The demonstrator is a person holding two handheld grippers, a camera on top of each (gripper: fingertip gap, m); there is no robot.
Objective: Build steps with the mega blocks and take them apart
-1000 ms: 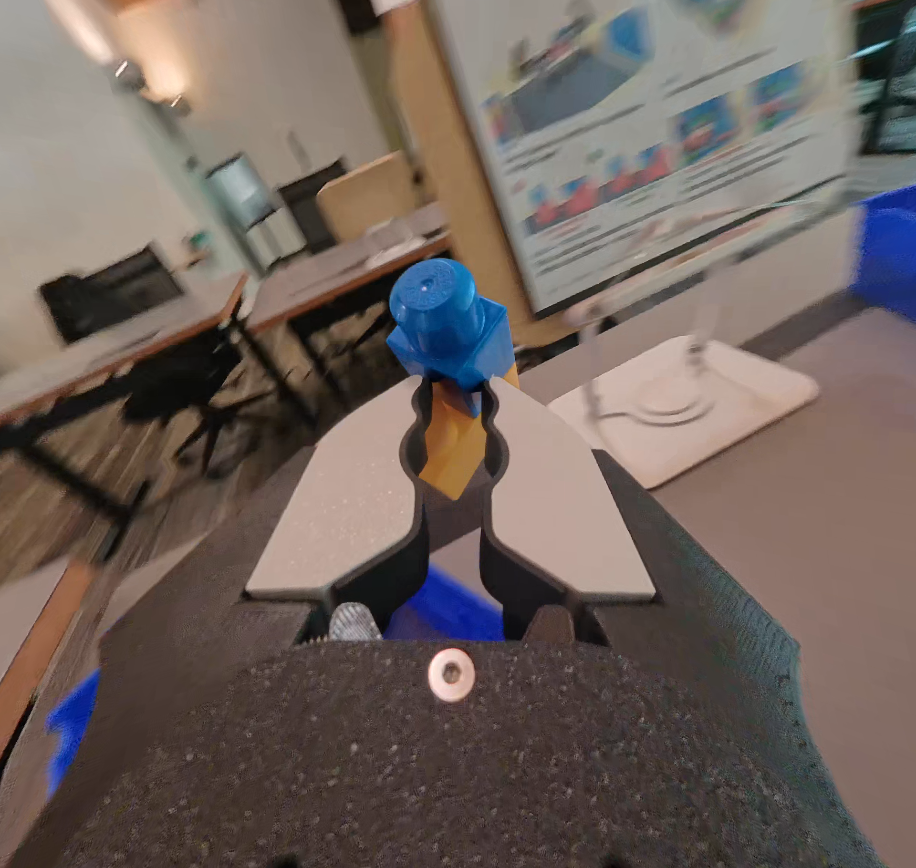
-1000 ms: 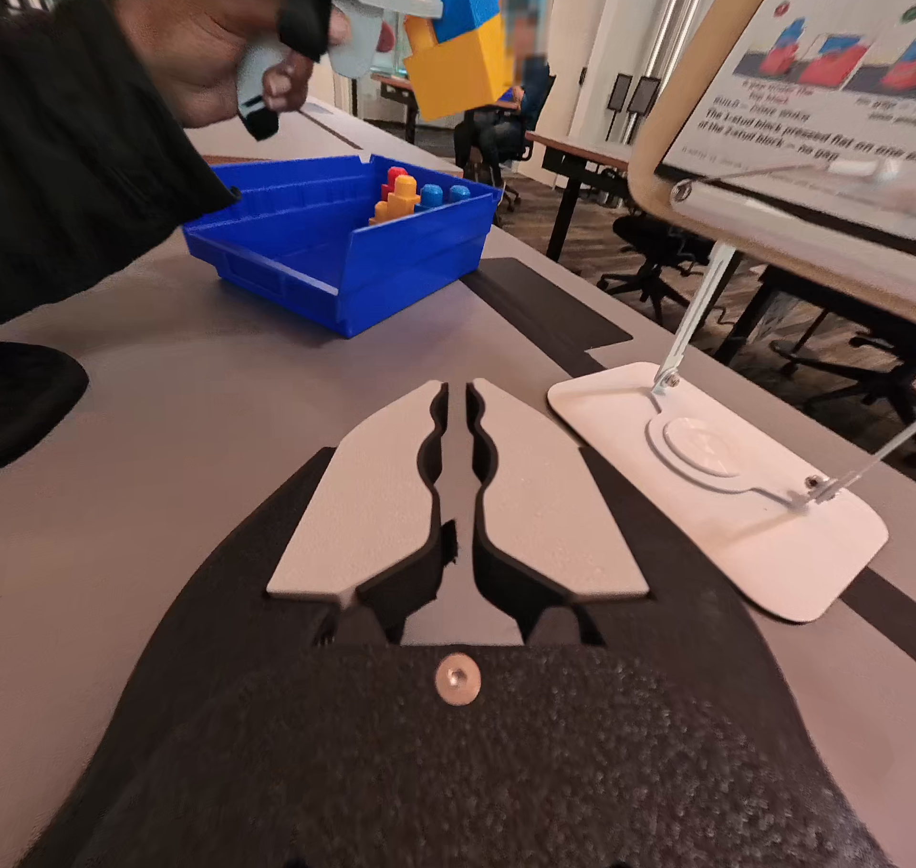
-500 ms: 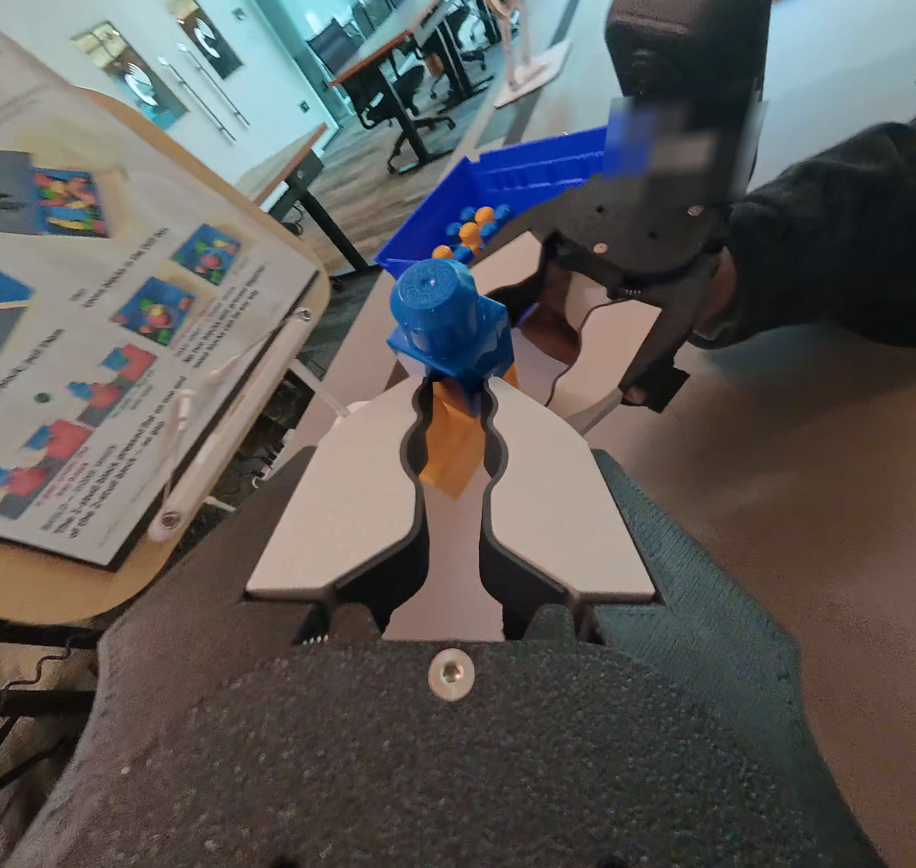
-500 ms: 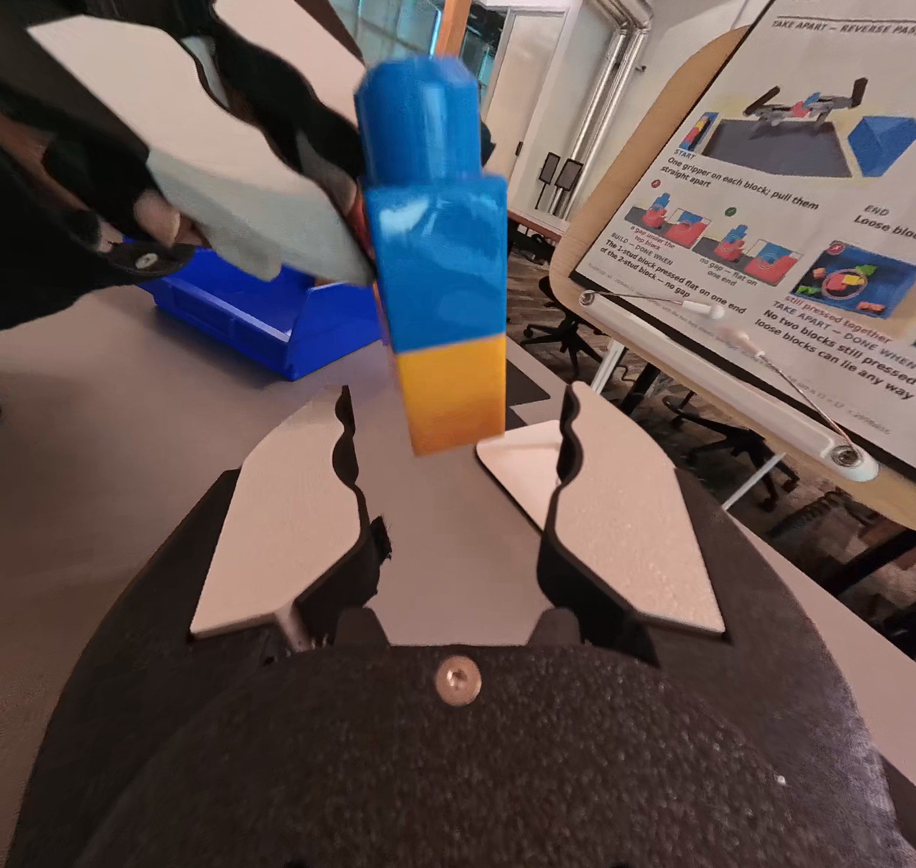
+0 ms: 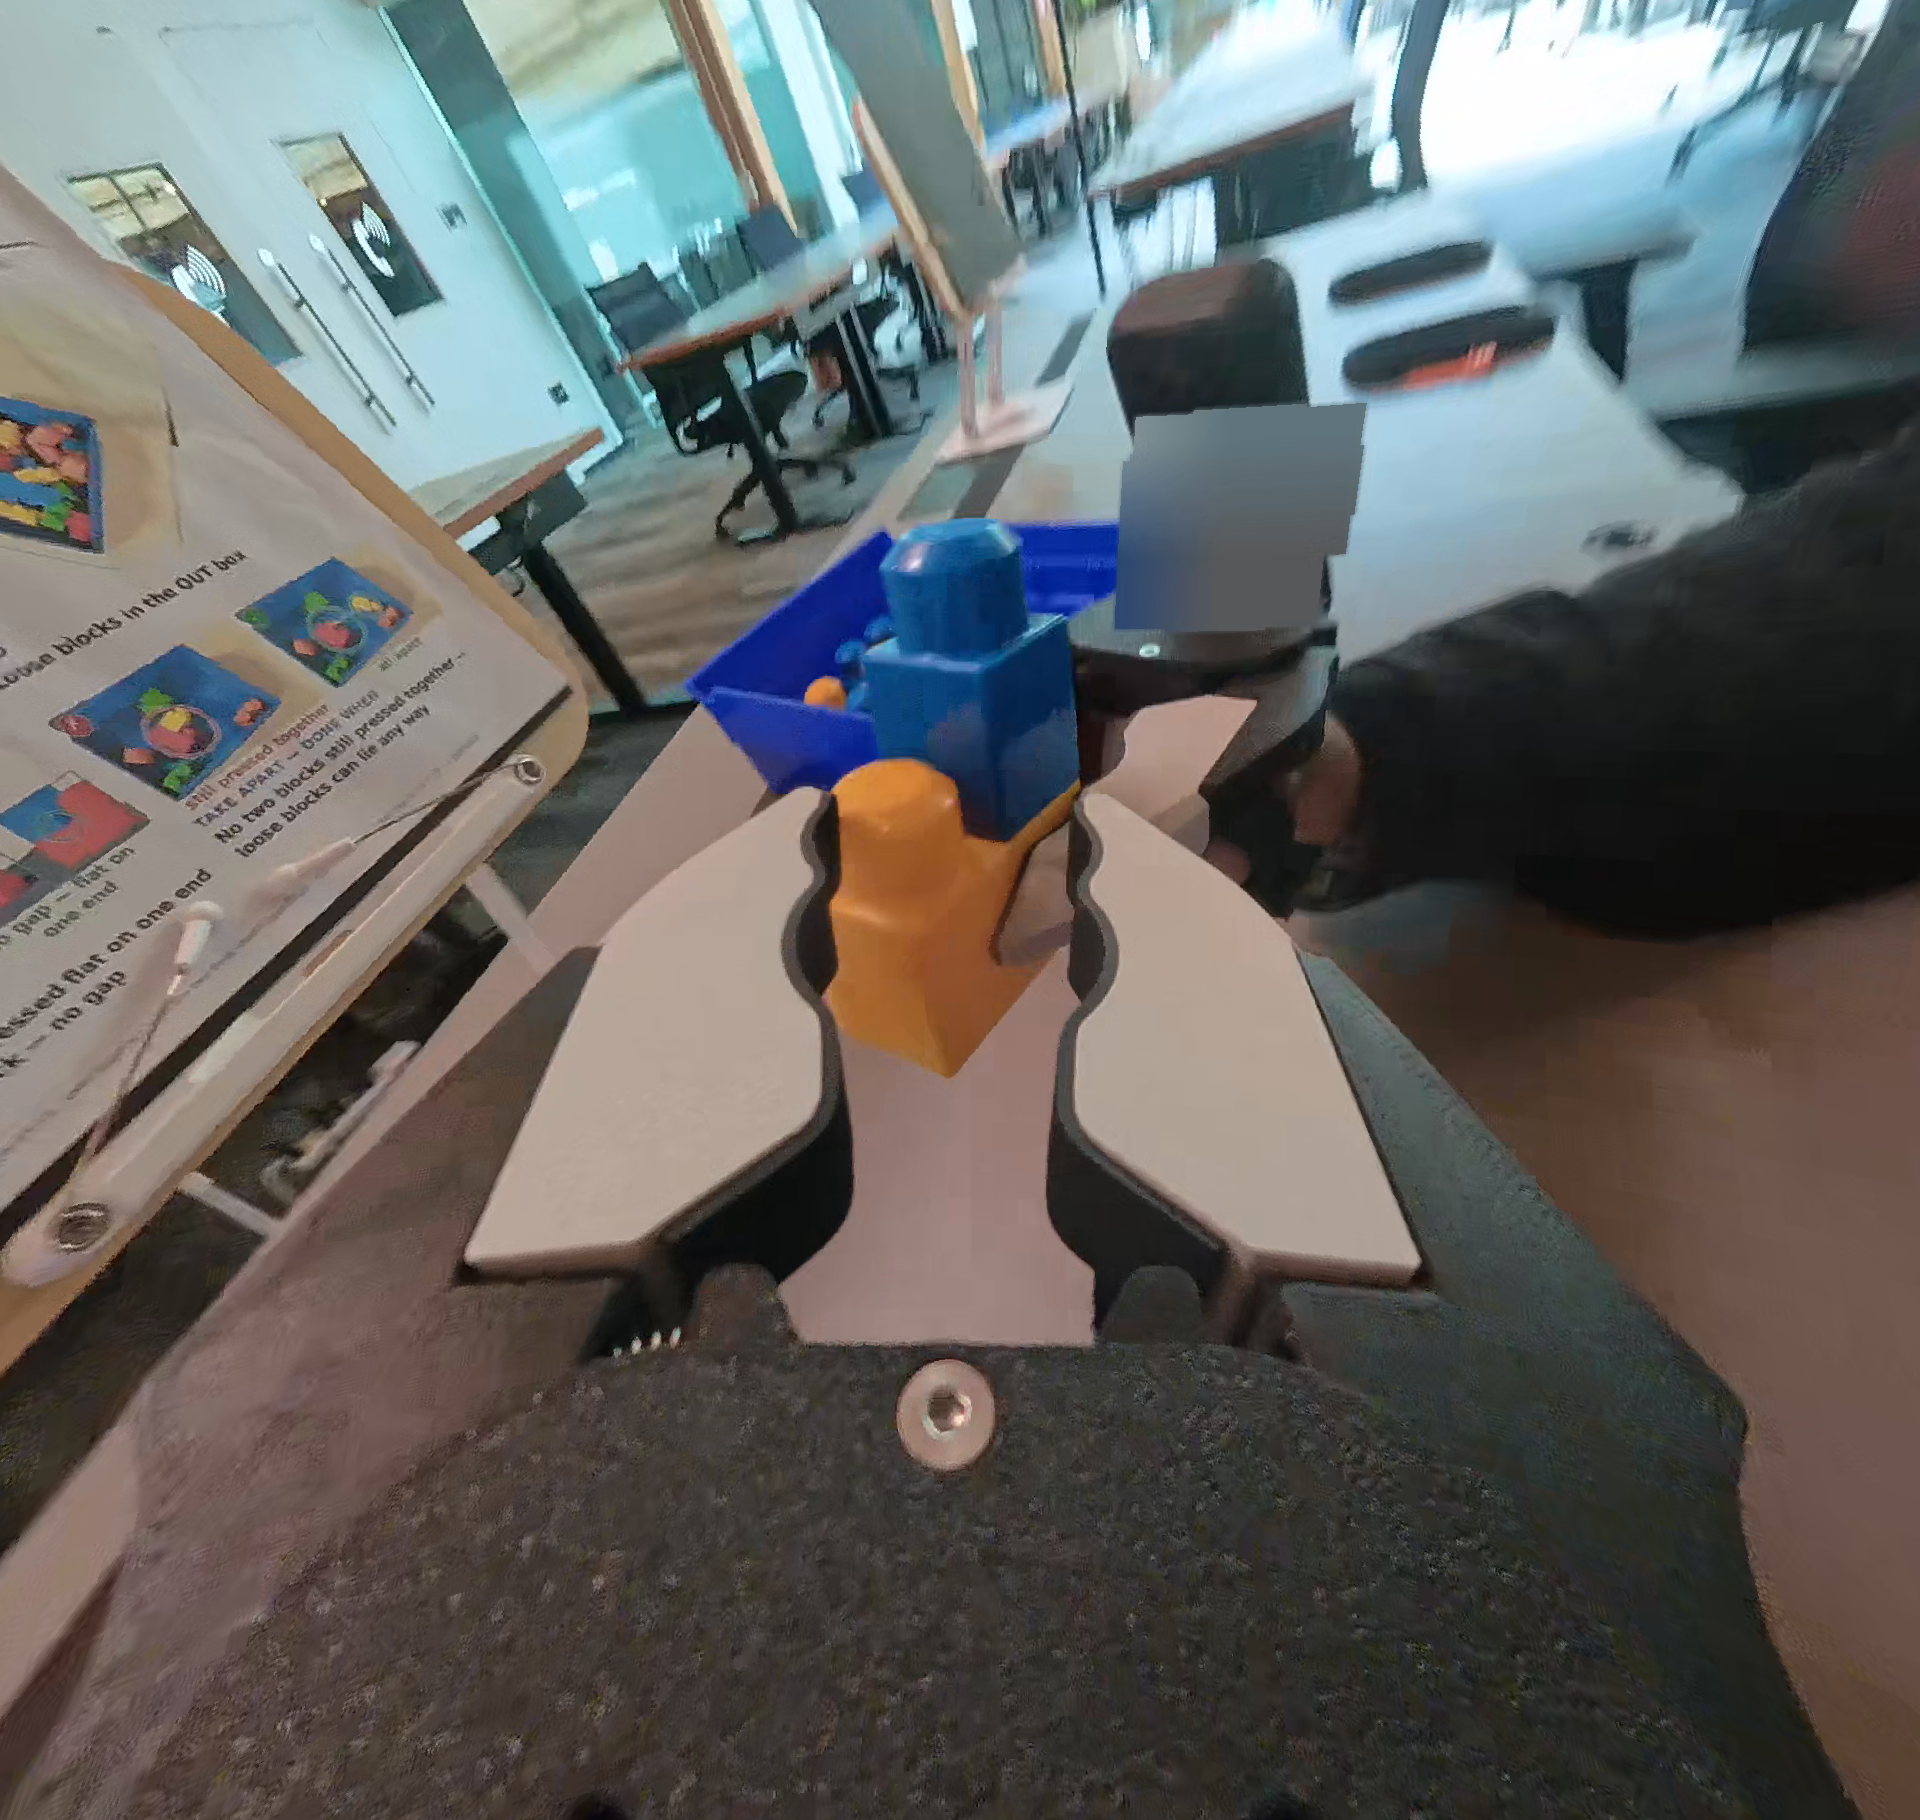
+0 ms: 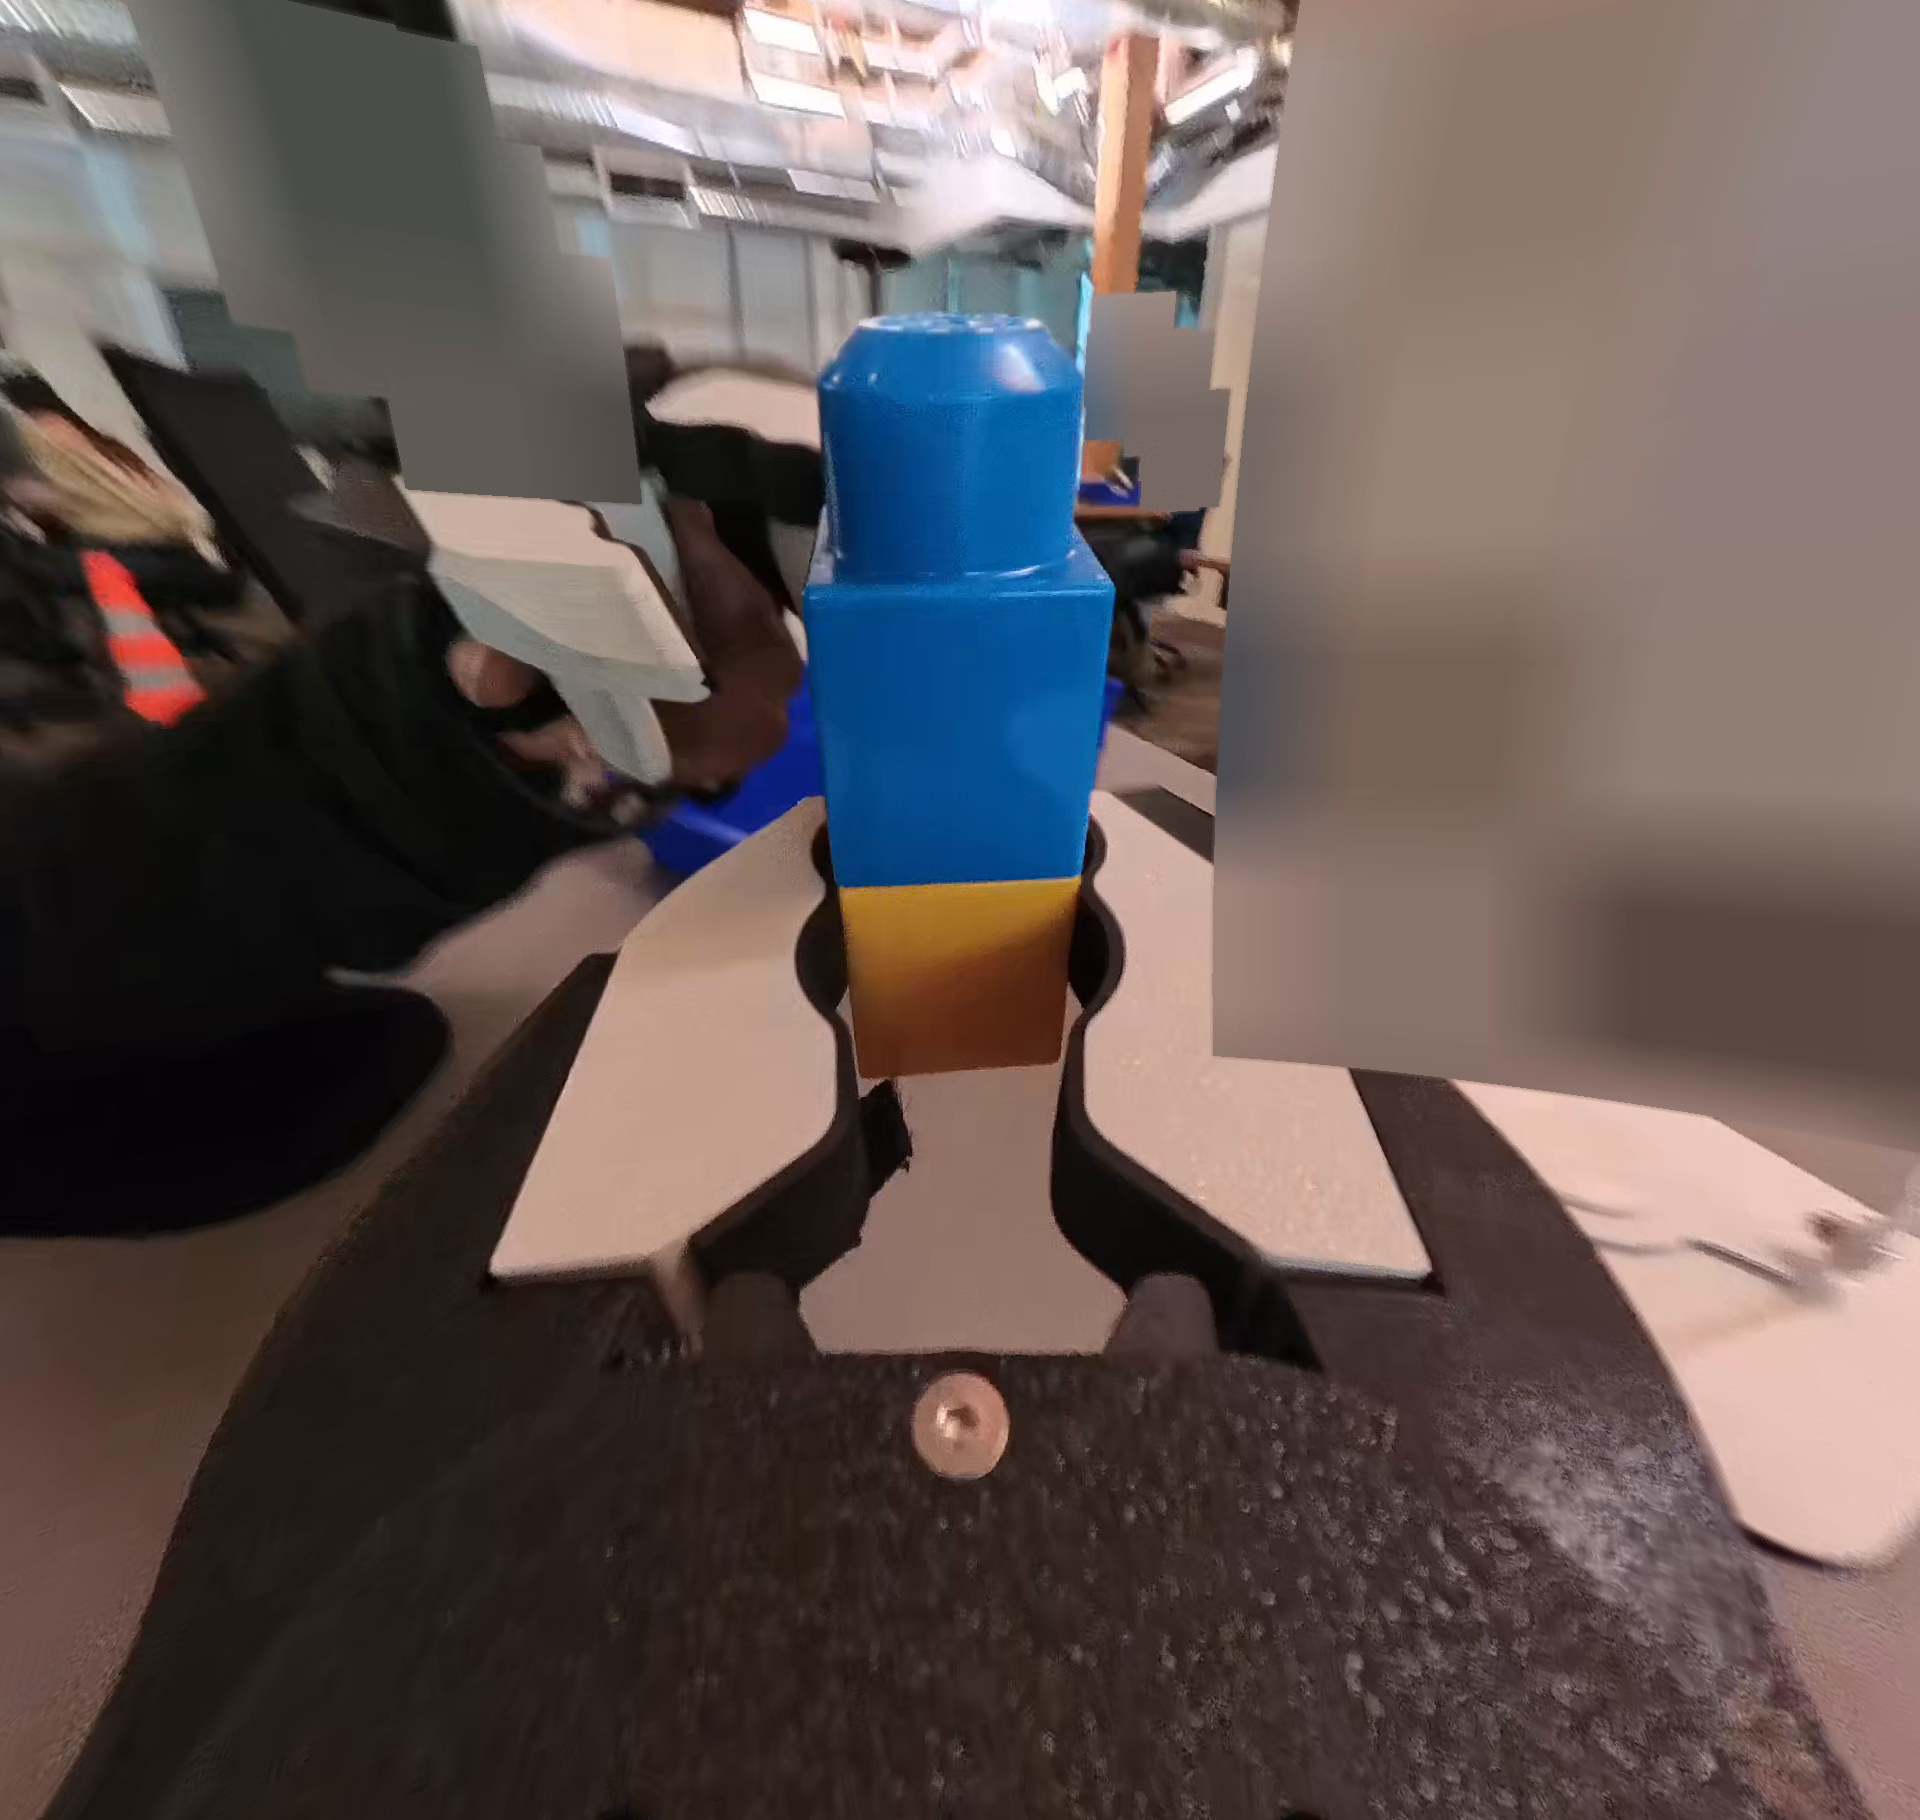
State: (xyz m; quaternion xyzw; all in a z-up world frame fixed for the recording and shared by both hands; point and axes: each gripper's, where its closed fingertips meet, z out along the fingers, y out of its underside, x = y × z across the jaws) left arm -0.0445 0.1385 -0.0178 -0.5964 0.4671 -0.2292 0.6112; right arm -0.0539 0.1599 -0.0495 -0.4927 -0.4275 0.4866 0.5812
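In the left wrist view, the left gripper (image 5: 945, 835) has its jaws spread a little, with the orange block (image 5: 914, 929) sitting between them; the left finger touches the block's side while a gap shows at the right finger, so a firm pinch cannot be confirmed. A blue block (image 5: 971, 700) with a single stud is pressed onto one end of the orange block, whose other stud stands bare beside it. Behind the pair, a blue bin (image 5: 790, 721) rests on the grey bench (image 5: 1558, 1147) and holds more loose blocks. To the left stands an instruction board (image 5: 208, 731) with printed text and small colour photographs of blocks; the writing is legible but is not repeated here. The right gripper (image 5: 1174, 762) reaches in from the right, held by a hand in a dark sleeve (image 5: 1662, 731). In the right wrist view, that gripper's (image 6: 956, 897) jaws are pinching the orange block (image 6: 951, 981) at its sides, with the blue block (image 6: 951, 690) standing upright on top. The left gripper (image 6: 582, 617) shows blurred at the left, apart from the blocks in this view. No brand marks can be made out on the blocks.
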